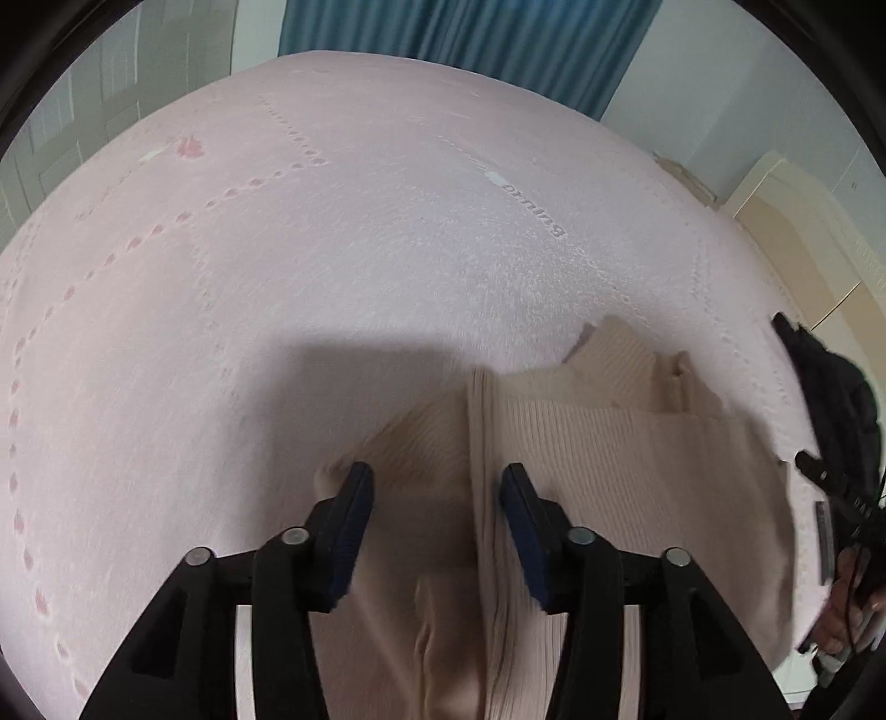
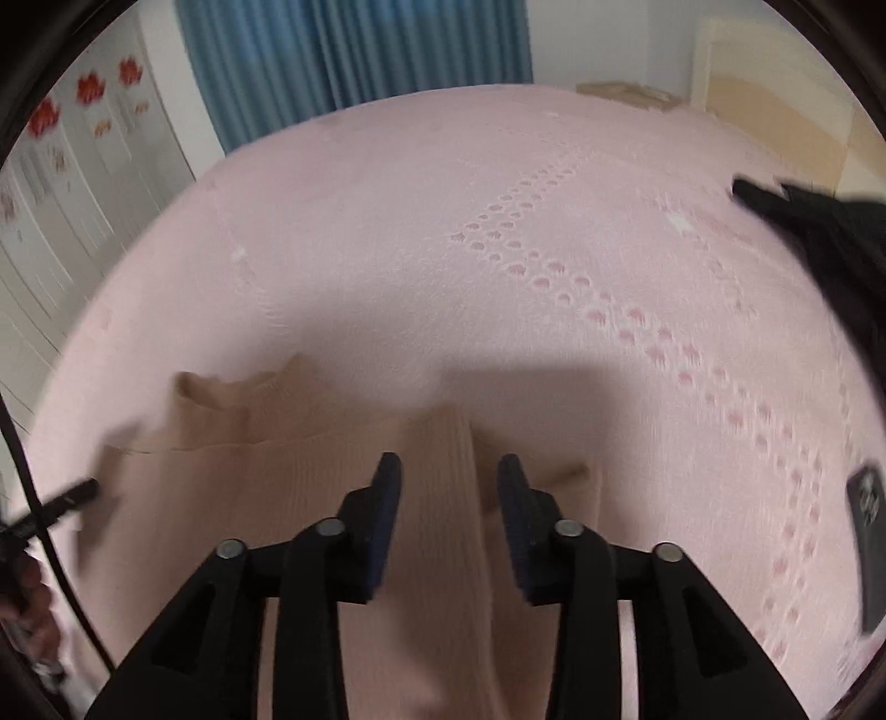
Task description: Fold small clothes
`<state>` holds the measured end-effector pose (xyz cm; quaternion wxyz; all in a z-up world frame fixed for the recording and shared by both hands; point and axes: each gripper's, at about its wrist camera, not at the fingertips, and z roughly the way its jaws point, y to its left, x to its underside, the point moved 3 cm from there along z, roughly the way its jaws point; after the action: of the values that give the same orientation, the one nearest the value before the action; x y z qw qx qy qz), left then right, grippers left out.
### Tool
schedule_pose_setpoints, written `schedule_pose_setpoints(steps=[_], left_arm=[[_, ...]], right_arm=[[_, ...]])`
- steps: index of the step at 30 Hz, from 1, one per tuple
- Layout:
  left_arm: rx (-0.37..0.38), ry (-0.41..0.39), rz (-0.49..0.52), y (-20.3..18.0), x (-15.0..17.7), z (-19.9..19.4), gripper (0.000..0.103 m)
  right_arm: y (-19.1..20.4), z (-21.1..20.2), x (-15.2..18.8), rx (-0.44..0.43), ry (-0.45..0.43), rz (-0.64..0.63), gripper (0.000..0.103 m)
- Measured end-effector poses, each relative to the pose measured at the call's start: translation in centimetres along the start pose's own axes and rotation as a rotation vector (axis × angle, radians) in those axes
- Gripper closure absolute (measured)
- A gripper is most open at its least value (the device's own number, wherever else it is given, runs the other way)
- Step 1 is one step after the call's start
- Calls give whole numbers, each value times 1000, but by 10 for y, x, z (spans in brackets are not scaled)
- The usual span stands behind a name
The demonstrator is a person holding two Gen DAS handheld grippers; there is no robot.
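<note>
A beige ribbed knit garment (image 1: 609,454) lies on a pink bedspread (image 1: 332,249), with its neck part toward the far side. My left gripper (image 1: 437,487) is open just above the garment's left part, a ribbed fold running between its fingers. In the right wrist view the same garment (image 2: 277,471) lies low and left on the bedspread (image 2: 443,249). My right gripper (image 2: 448,476) is open over the garment's right edge, with a raised ribbed fold between its fingers. Neither gripper holds cloth.
A black garment (image 1: 830,387) lies at the bed's right side and also shows in the right wrist view (image 2: 819,232). A dark flat device (image 2: 869,548) lies on the bed at right. Blue curtains (image 2: 360,50) and a white wardrobe (image 2: 66,183) stand beyond the bed.
</note>
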<state>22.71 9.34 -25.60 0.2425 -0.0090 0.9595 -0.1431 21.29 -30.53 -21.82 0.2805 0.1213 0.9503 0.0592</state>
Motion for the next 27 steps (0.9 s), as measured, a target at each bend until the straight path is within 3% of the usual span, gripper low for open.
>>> schedule_pose_setpoints(steps=[1,7,11,14,17,21,27], left_arm=[[18,-2,-26,6,8,-8,46],[96,-5,-107,23,47,-37,43],[114,24,-111,31,68,-42,43],[144,49,-92,37,79,-41,43],[162,46,-94,47,85,-40,43],[238,35,-99,56,84,-37,43],[274,25,-63,52,79,-33,42]], right_arm=[[4,-4,3,-13,3,-2,64],[74,-38,65,-92,-56,-150,62],[114,-31,102,-91,-34,-231,61],[124,-4,119,38,11,-256,61],[129,1,115,99,-38,-264,59],[128,22,90,128,-8,-241,58],[134,53,51,162,29,-211,53]])
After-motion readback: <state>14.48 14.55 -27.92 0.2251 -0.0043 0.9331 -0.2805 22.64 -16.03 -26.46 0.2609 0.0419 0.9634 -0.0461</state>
